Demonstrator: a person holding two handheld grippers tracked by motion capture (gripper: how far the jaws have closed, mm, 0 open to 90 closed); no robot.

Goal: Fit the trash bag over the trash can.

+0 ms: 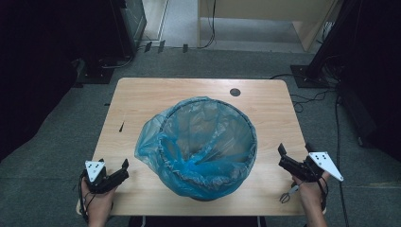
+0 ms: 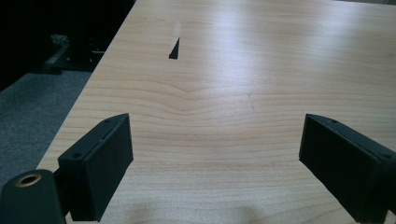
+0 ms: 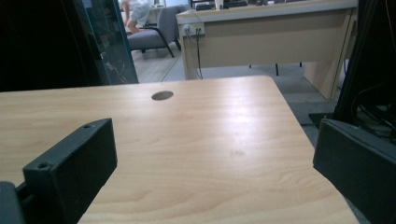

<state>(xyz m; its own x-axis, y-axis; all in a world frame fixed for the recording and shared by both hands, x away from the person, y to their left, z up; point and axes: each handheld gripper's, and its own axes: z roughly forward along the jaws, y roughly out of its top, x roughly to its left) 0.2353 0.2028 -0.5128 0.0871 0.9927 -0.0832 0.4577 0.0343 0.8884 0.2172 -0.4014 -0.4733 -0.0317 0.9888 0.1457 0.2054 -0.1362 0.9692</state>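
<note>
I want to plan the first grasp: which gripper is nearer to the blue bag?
Left. The left gripper sits just beside the blue bag; the right gripper stands slightly farther off.

My jaws black, matte; grey three-cornered plates on my left gripper (image 1: 115, 176) and right gripper (image 1: 289, 160); bench (image 1: 142, 101) pale wood with wavy grain, one dark round plug (image 1: 235, 92); bin liner (image 1: 198, 142) translucent blue over a dark bin; floor (image 1: 56, 127) grey.
</note>
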